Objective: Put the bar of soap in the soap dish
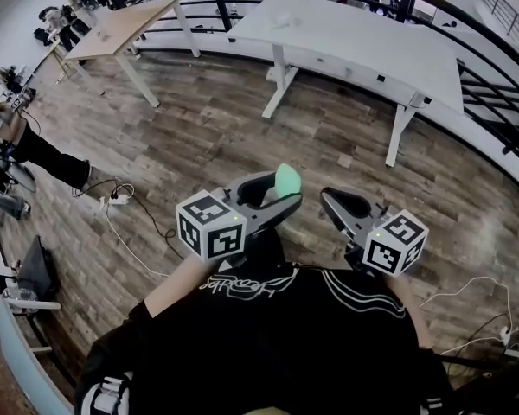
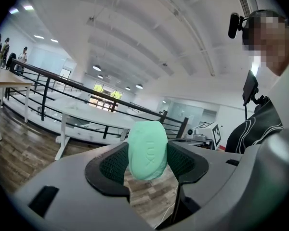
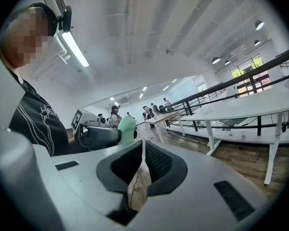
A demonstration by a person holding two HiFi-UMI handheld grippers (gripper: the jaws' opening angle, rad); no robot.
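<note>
A mint-green bar of soap [image 1: 287,180] is clamped upright between the pads of my left gripper [image 1: 281,194], which is shut on it in front of my chest. In the left gripper view the soap [image 2: 147,150] fills the gap of the left gripper [image 2: 147,159] and sticks up above the jaws. My right gripper [image 1: 329,196] is beside it on the right, its jaws closed together with nothing between them. The right gripper view shows the right gripper [image 3: 143,146] with tips meeting, and the soap [image 3: 127,128] off to its left. No soap dish is in view.
Both grippers hang over a wood-plank floor [image 1: 242,137]. A long white table [image 1: 355,41] stands ahead, a wooden-topped table [image 1: 130,20] at the far left, with a black railing behind them. A power strip [image 1: 117,199] and cables lie at the left, near a person's leg [image 1: 43,154].
</note>
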